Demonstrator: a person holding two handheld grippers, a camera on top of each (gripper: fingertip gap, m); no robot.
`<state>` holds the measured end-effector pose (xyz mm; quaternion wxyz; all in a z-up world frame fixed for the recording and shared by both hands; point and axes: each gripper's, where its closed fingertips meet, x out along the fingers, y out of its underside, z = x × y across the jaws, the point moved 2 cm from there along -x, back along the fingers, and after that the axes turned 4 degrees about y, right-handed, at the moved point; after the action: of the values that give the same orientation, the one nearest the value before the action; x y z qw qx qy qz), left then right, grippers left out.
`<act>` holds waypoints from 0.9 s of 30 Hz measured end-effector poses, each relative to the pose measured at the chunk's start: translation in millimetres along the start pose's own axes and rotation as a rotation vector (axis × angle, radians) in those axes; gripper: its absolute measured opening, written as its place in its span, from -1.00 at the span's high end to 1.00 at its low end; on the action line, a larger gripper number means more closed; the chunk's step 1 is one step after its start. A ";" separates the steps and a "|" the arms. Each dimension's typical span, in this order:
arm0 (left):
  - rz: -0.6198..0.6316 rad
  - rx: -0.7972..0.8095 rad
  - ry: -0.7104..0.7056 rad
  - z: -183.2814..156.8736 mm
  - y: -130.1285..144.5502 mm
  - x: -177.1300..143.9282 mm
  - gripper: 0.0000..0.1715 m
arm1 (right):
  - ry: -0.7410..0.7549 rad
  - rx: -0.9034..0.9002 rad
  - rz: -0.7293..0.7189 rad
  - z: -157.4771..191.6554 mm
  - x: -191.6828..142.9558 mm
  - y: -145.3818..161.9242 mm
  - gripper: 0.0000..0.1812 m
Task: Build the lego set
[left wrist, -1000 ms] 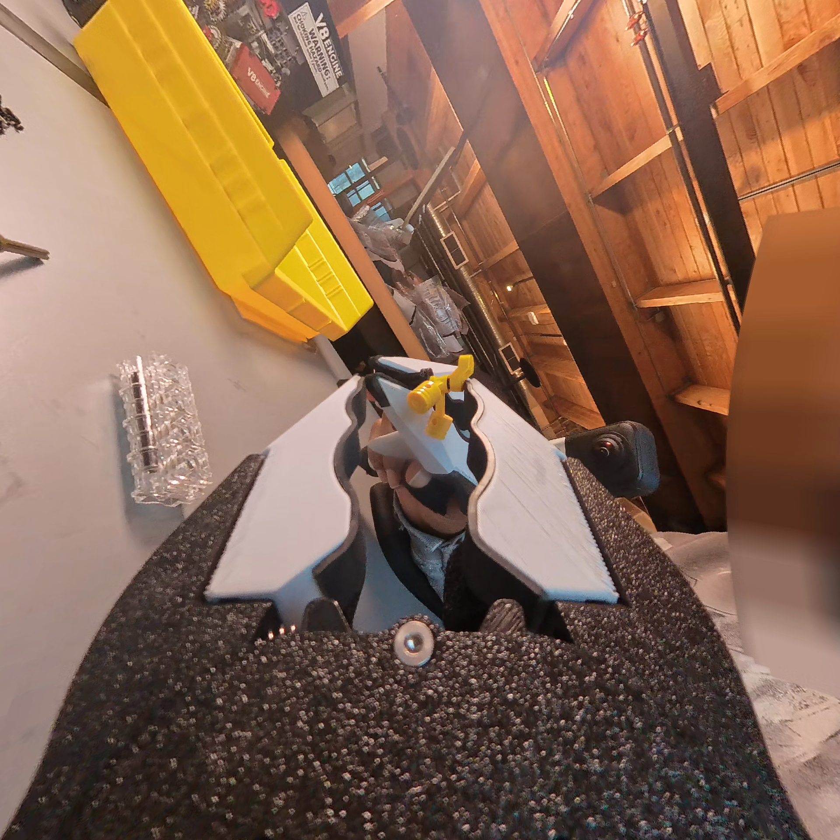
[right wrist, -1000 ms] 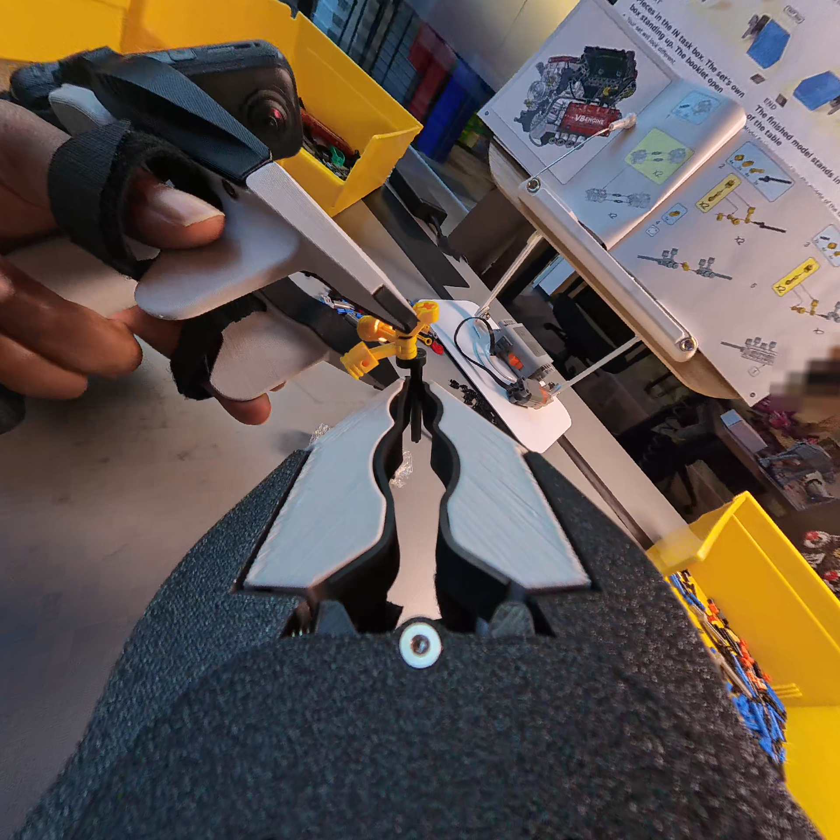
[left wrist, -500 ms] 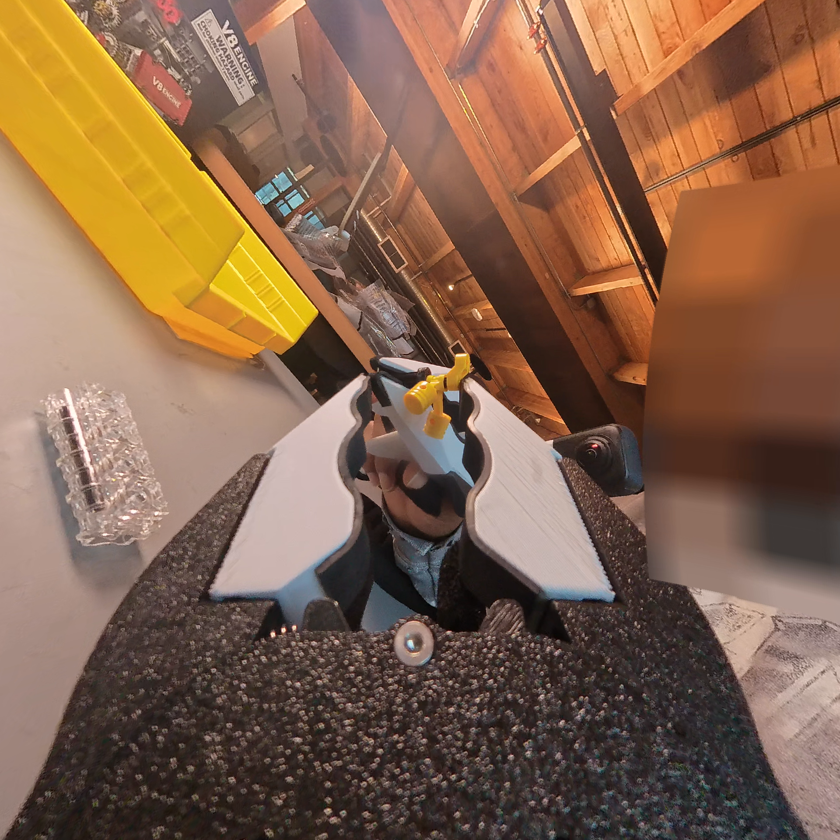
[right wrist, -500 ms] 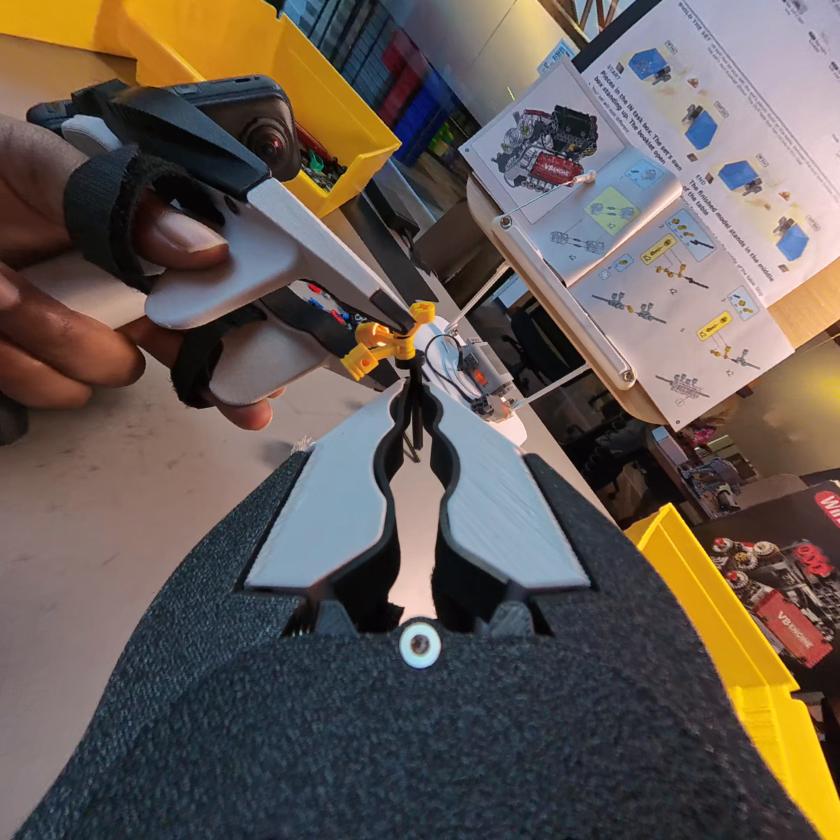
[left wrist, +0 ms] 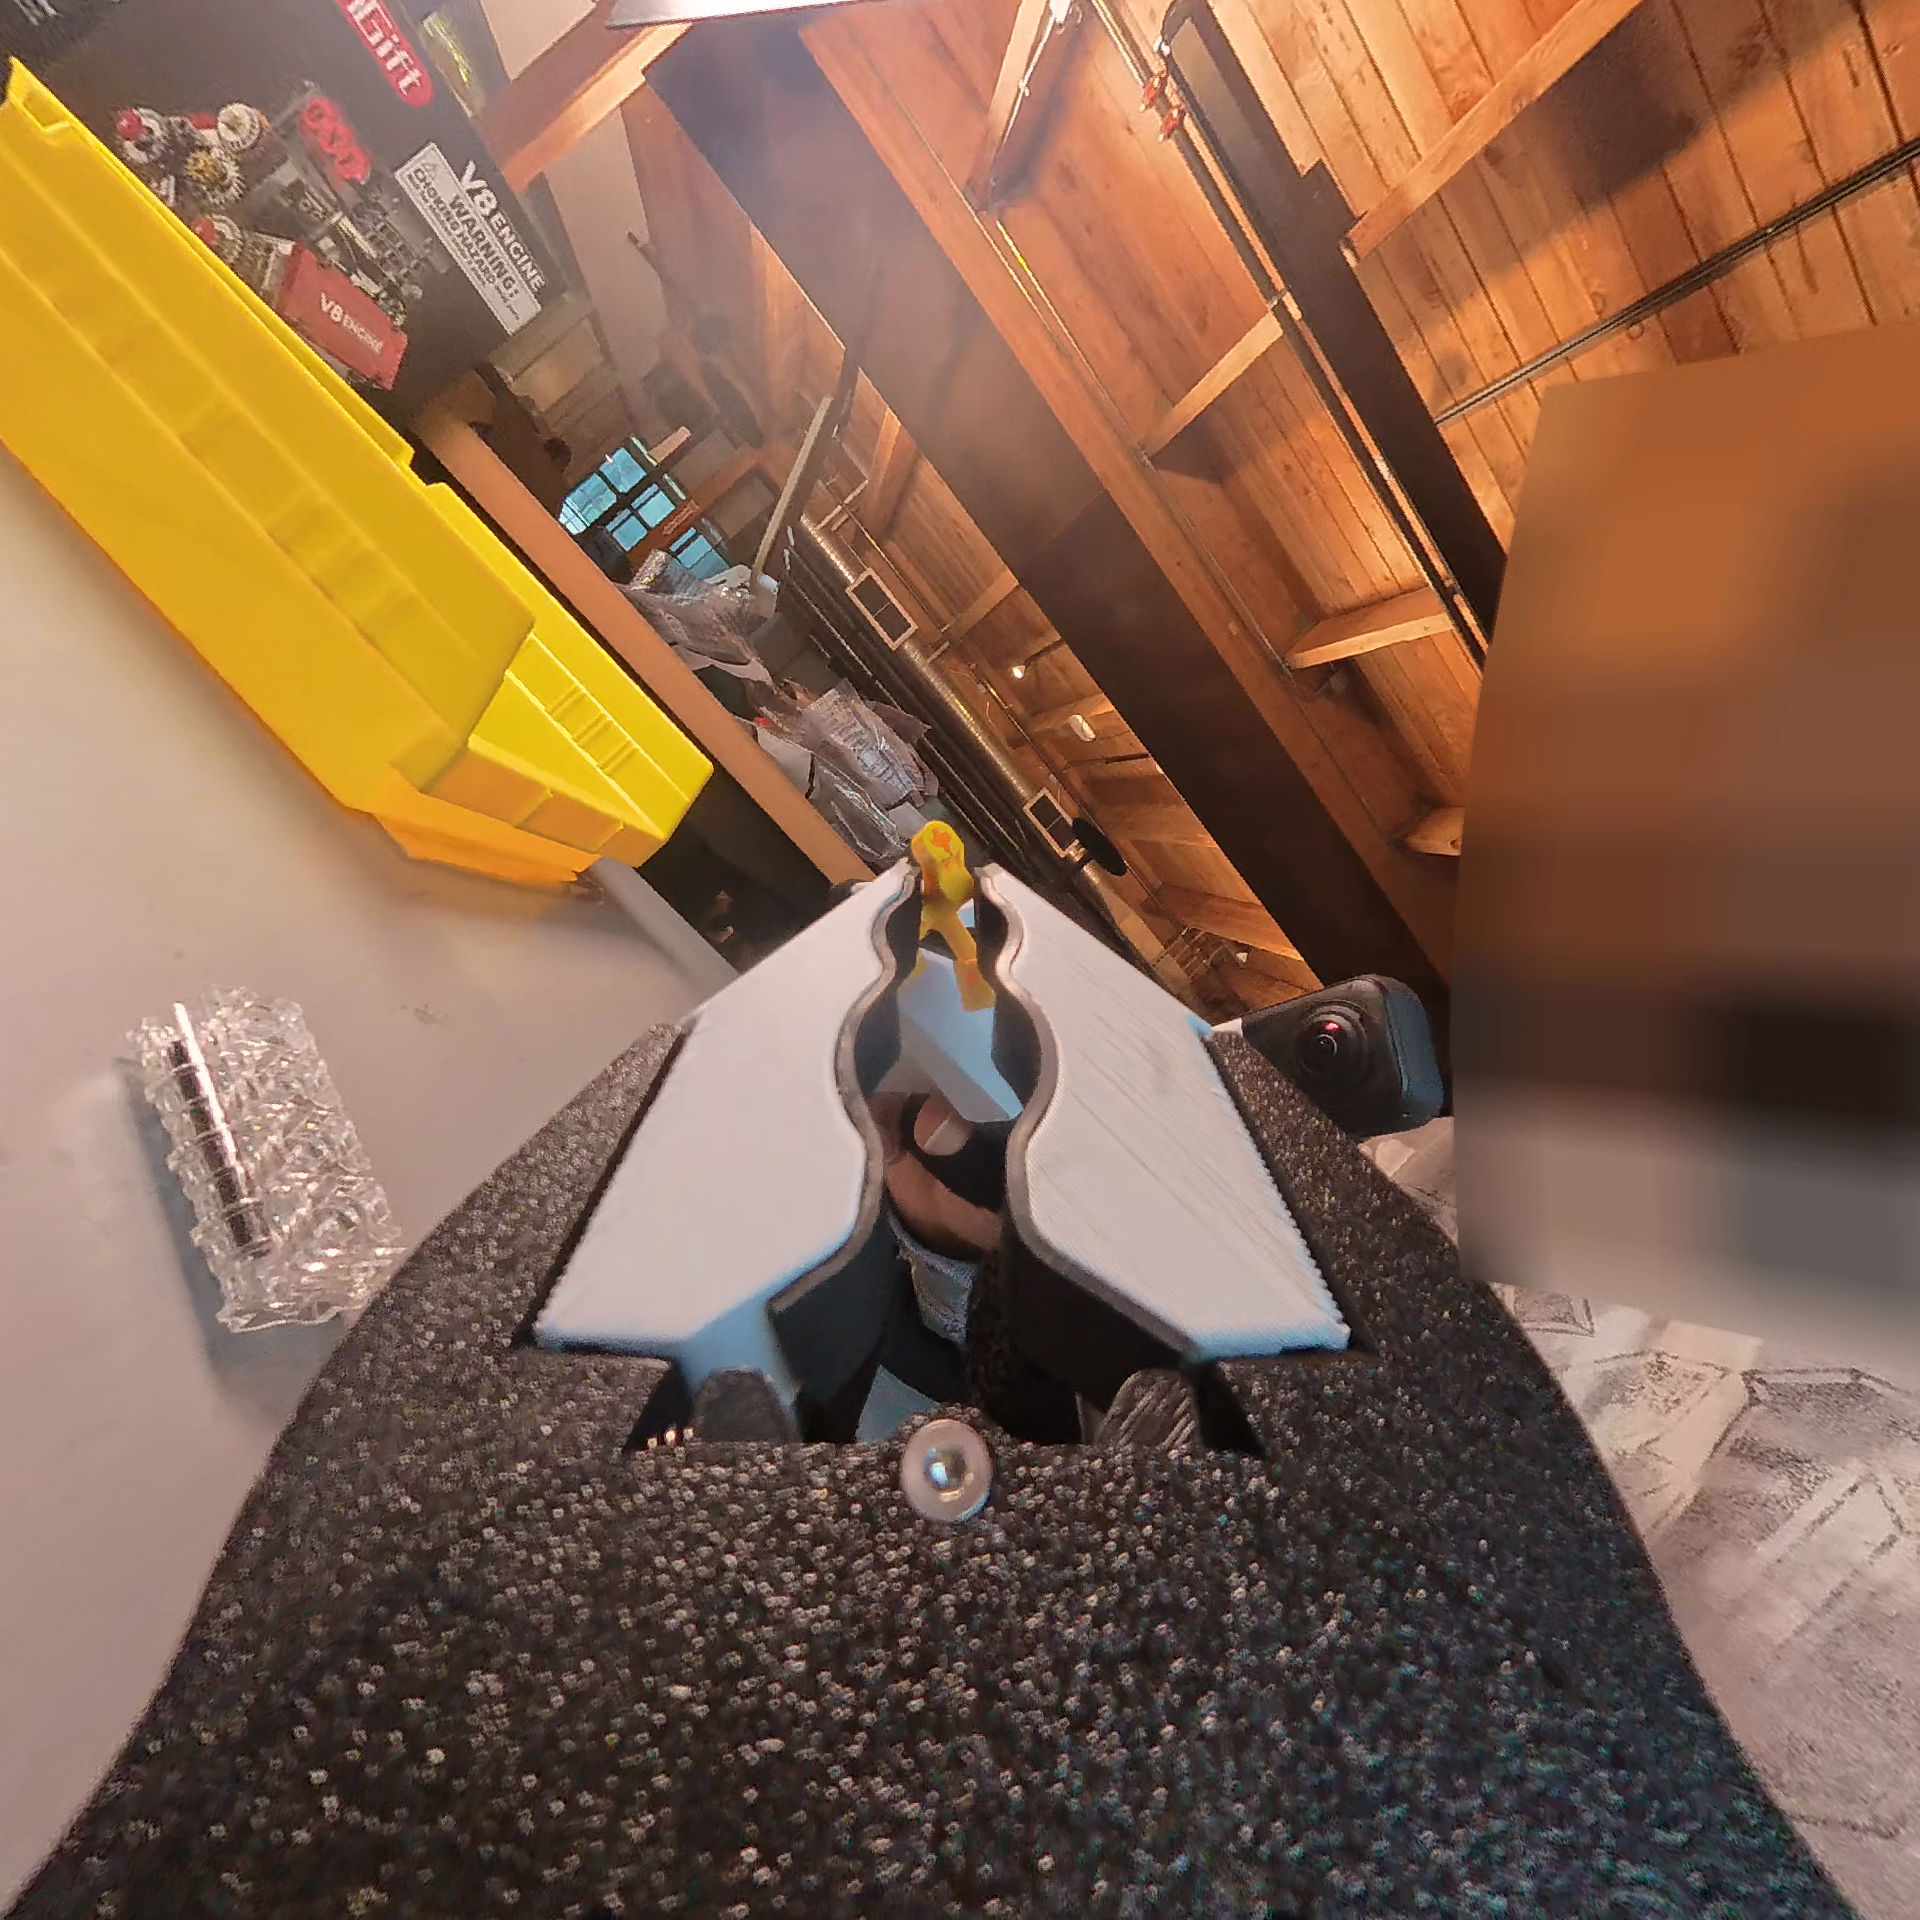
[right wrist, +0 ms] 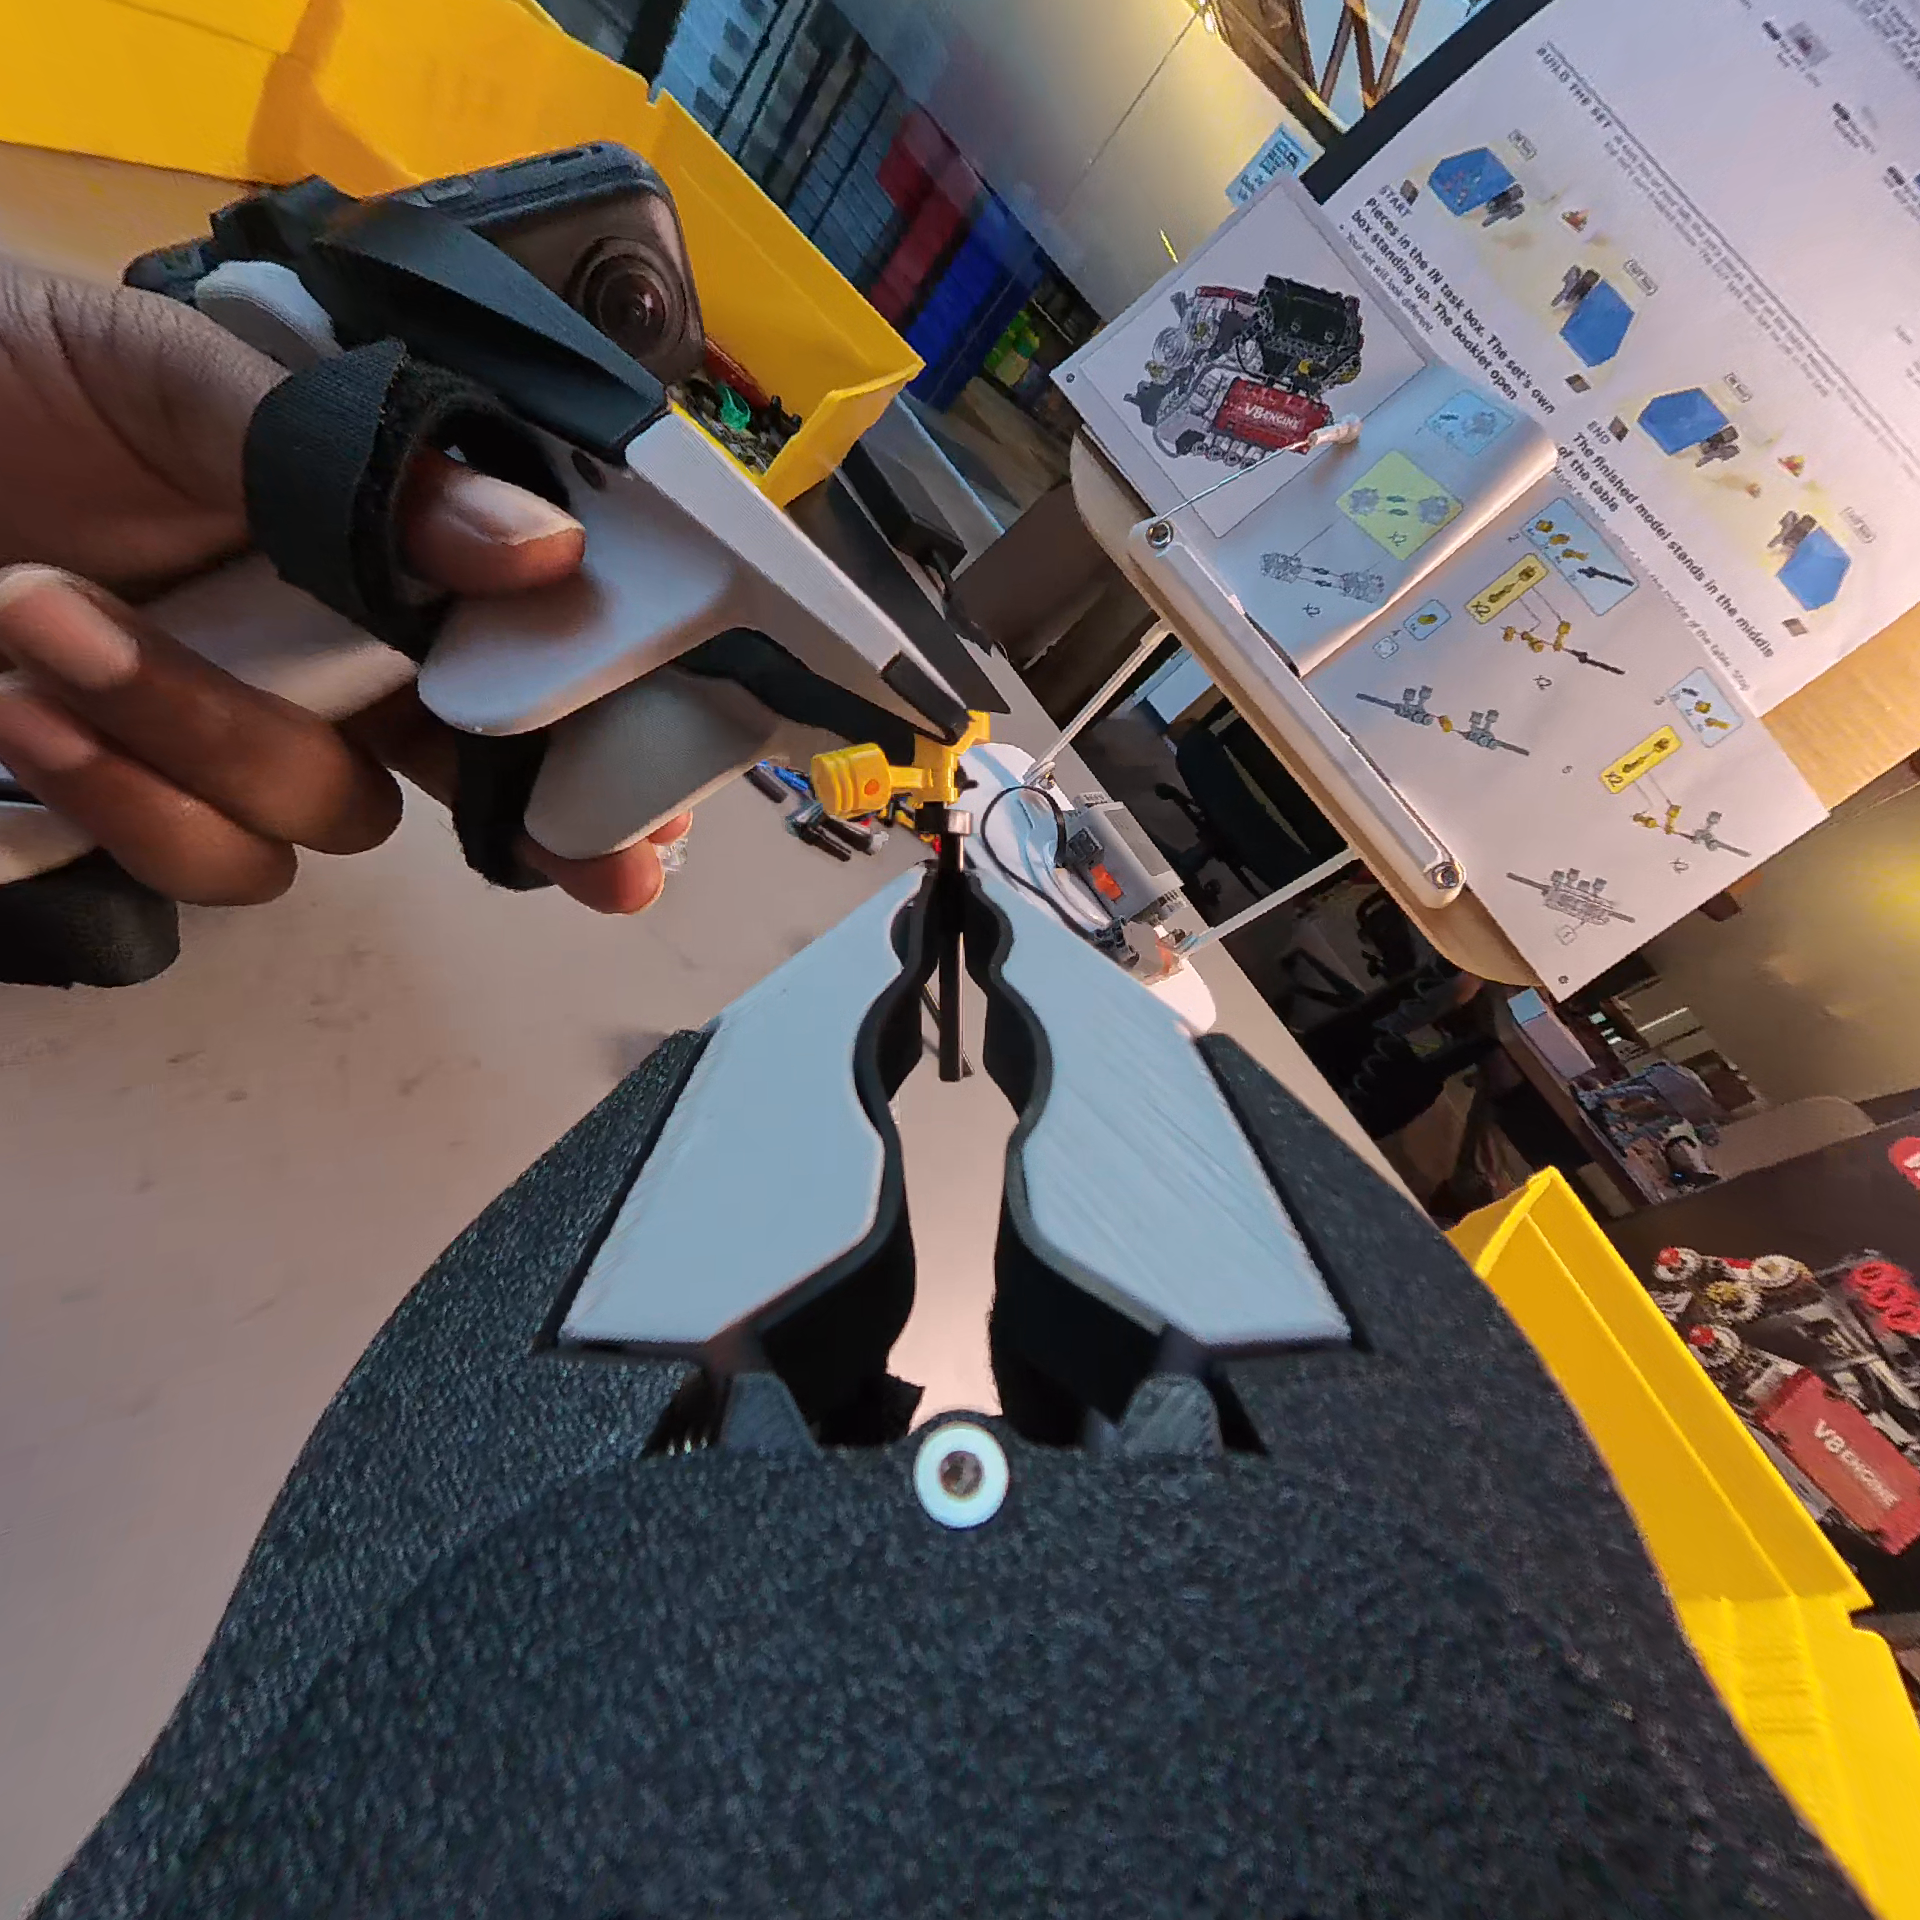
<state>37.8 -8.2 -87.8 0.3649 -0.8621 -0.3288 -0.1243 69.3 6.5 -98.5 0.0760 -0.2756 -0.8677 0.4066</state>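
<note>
My left gripper (left wrist: 940, 883) is shut on a small yellow piston part (left wrist: 943, 914), which pokes out past its fingertips. In the right wrist view the left gripper (right wrist: 951, 717) comes in from the upper left in a person's hand and pinches the same yellow part (right wrist: 883, 779). My right gripper (right wrist: 948, 883) is shut on a thin black axle (right wrist: 951, 977) that stands upright. The axle's top end, with a grey collar, meets the underside of the yellow part. Both grippers are held above the table.
Yellow bins (left wrist: 312, 540) and a clear bag holding a metal rod (left wrist: 260, 1153) lie on the table at left. An instruction booklet on a stand (right wrist: 1455, 520), a white tray with a motor (right wrist: 1101, 883), loose parts (right wrist: 821, 821) and another yellow bin (right wrist: 1662, 1455) surround the grippers.
The left jaws have come closer together, and the yellow part now lies lengthwise between them instead of crosswise. Both views have swung; the right gripper still holds the axle.
</note>
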 end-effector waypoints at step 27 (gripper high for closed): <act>0.419 0.178 -0.393 4.3 7.3 -41.1 0.77 | 0.023 -0.355 -0.048 33.4 11.2 -0.4 0.96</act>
<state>11.5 -28.5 -113.5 0.3859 -0.8834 -0.2177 0.1524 47.8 -9.8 -121.2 0.0458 -0.2684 -0.9313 0.2420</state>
